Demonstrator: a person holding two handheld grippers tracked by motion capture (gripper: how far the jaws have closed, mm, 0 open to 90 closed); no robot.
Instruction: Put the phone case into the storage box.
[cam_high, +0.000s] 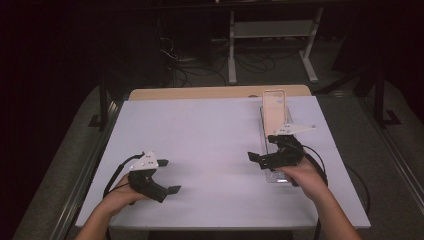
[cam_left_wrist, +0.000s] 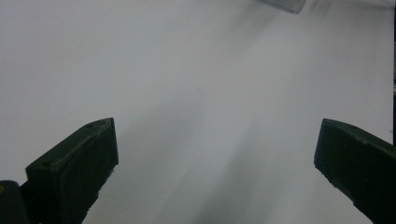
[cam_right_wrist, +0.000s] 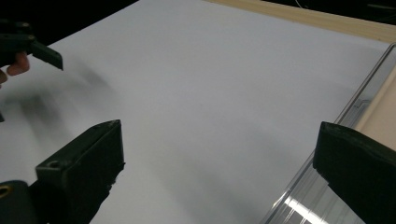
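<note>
While both lie wide open and empty, right hand-held gripper (cam_high: 261, 159) over clear long tray (cam_high: 272, 176), left hand-held gripper (cam_high: 169, 176) apart.

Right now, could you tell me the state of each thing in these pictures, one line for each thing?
left gripper: open, holding nothing, over bare table.
right gripper: open, holding nothing, beside the clear tray.
clear tray: lying flat on the table, at its right side.
phone case: lying in the tray, at its far end.
table: covered in white.
</note>
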